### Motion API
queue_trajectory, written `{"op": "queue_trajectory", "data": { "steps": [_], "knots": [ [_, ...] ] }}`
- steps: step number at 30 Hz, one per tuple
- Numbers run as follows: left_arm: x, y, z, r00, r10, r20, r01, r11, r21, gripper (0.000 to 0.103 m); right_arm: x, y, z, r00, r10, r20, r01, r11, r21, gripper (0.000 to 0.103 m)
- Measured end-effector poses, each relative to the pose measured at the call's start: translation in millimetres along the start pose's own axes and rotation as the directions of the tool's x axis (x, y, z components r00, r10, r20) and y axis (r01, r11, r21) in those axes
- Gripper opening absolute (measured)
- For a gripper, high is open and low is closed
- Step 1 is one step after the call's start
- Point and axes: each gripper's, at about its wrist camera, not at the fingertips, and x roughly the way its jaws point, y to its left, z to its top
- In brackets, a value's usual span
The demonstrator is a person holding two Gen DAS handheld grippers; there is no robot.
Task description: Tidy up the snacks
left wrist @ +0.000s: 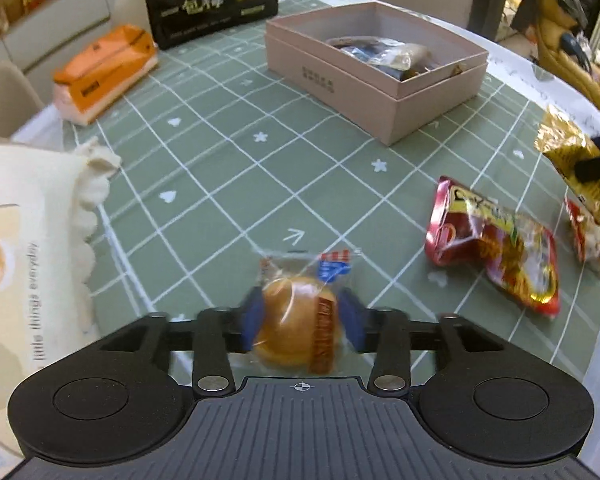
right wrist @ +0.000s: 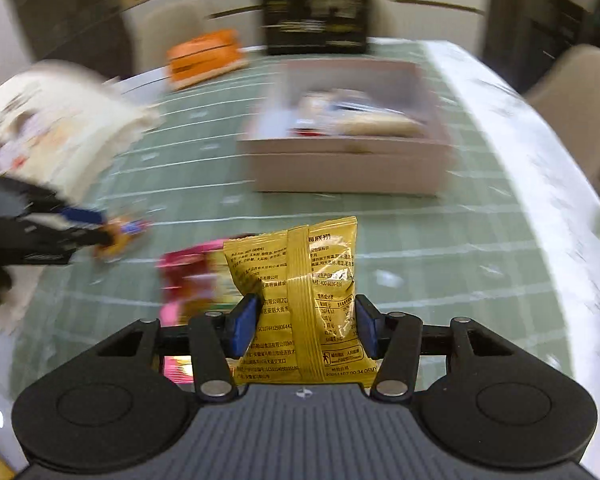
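My left gripper (left wrist: 302,312) is shut on a wrapped round bun (left wrist: 296,320), held between its blue pads just above the green checked tablecloth (left wrist: 228,184). My right gripper (right wrist: 306,324) is shut on a yellow snack packet (right wrist: 300,300); that packet shows at the right edge of the left wrist view (left wrist: 568,160). A pink open box (left wrist: 374,72) with several snacks inside stands at the far middle of the table; it shows blurred in the right wrist view (right wrist: 348,160). A red snack packet (left wrist: 496,248) lies on the cloth at right, and shows in the right wrist view (right wrist: 188,280).
An orange tissue pack (left wrist: 104,72) and a black bag (left wrist: 212,0) stand at the far left. A cream cloth bag (left wrist: 32,240) lies at the near left. Another small packet (left wrist: 588,236) lies at the right edge. Chairs ring the table.
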Motion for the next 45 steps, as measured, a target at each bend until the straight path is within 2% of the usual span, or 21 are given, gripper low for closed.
{"op": "queue_trajectory", "data": {
  "steps": [2, 5, 7, 9, 12, 13, 14, 17, 23, 28, 30, 34, 36, 38, 39, 40, 45],
  "knots": [
    [4.9, -3.8, 2.8, 1.000, -0.011, -0.017, 0.011, 1.000, 0.007, 0.072, 1.4, -17.0, -3.9, 0.999, -0.032, -0.001, 0.032, 0.998, 0.045, 0.051],
    [6.2, -11.8, 3.2, 0.999, -0.009, -0.031, 0.011, 0.999, 0.049, 0.075, 3.2, -35.9, -9.3, 0.998, -0.056, -0.008, 0.057, 0.994, 0.092, 0.051],
    [8.4, -14.3, 1.5, 0.998, 0.034, -0.047, -0.031, 0.997, 0.069, 0.075, 6.3, -44.1, -12.3, 0.998, -0.068, -0.009, 0.069, 0.992, 0.104, 0.051],
    [18.0, -7.6, -0.9, 0.992, 0.077, -0.105, -0.073, 0.997, 0.036, 0.076, 14.0, -51.6, -14.2, 0.997, -0.081, -0.016, 0.083, 0.990, 0.115, 0.051],
    [17.3, 12.3, -4.8, 0.997, 0.014, -0.081, -0.023, 0.993, -0.112, 0.073, 25.2, -65.2, -19.6, 0.992, -0.119, -0.046, 0.125, 0.980, 0.156, 0.052],
    [15.0, 14.6, -6.2, 0.998, 0.002, -0.066, -0.012, 0.989, -0.145, 0.067, 27.5, -69.3, -21.3, 0.990, -0.130, -0.052, 0.137, 0.975, 0.172, 0.053],
    [12.5, 13.7, -7.6, 0.999, -0.009, -0.049, 0.001, 0.987, -0.159, 0.061, 27.9, -73.8, -23.5, 0.990, -0.129, -0.054, 0.137, 0.972, 0.192, 0.055],
    [5.9, 3.1, -14.1, 0.999, -0.042, -0.023, 0.037, 0.980, -0.194, 0.060, 20.8, -80.7, -30.5, 0.994, -0.101, -0.051, 0.110, 0.972, 0.210, 0.055],
    [-21.5, -52.7, -33.1, 0.987, -0.152, 0.045, 0.158, 0.942, -0.297, 0.060, -8.6, -65.0, -38.5, 0.998, -0.056, -0.007, 0.057, 0.993, 0.102, 0.065],
    [-28.8, -100.7, -36.3, 0.982, -0.189, 0.018, 0.184, 0.925, -0.332, 0.060, -17.8, -35.2, -45.7, 0.998, 0.039, -0.039, -0.040, 0.999, -0.016, 0.065],
    [-27.2, -114.8, -33.9, 0.979, -0.205, -0.003, 0.193, 0.923, -0.333, 0.060, -12.7, -21.1, -50.6, 0.996, 0.061, -0.062, -0.065, 0.996, -0.067, 0.065],
    [-27.3, -135.2, -27.6, 0.975, -0.221, -0.007, 0.209, 0.933, -0.291, 0.060, 10.9, -0.2, -58.4, 0.991, 0.053, -0.122, -0.071, 0.987, -0.142, 0.066],
    [-27.5, -139.9, -25.3, 0.976, -0.219, -0.010, 0.208, 0.937, -0.282, 0.060, 23.7, 3.6, -62.0, 0.990, 0.021, -0.136, -0.043, 0.987, -0.158, 0.067],
    [-28.5, -143.8, -24.7, 0.976, -0.216, -0.011, 0.204, 0.938, -0.280, 0.060, 26.7, 3.5, -63.6, 0.993, 0.000, -0.121, -0.021, 0.986, -0.167, 0.064],
    [-29.1, -144.3, -24.0, 0.976, -0.216, -0.012, 0.204, 0.939, -0.278, 0.060, 25.7, 3.4, -63.6, 0.993, -0.008, -0.119, -0.012, 0.986, -0.168, 0.055],
    [-29.9, -145.2, -23.4, 0.976, -0.216, -0.011, 0.204, 0.939, -0.275, 0.060, 23.8, 3.1, -63.8, 0.993, -0.018, -0.119, -0.003, 0.986, -0.169, 0.053],
    [-28.5, -148.2, -18.3, 0.975, -0.224, -0.006, 0.213, 0.937, -0.278, 0.060, -5.6, -5.7, -59.1, 0.996, 0.028, -0.088, -0.039, 0.992, -0.118, 0.051]
  ]
}}
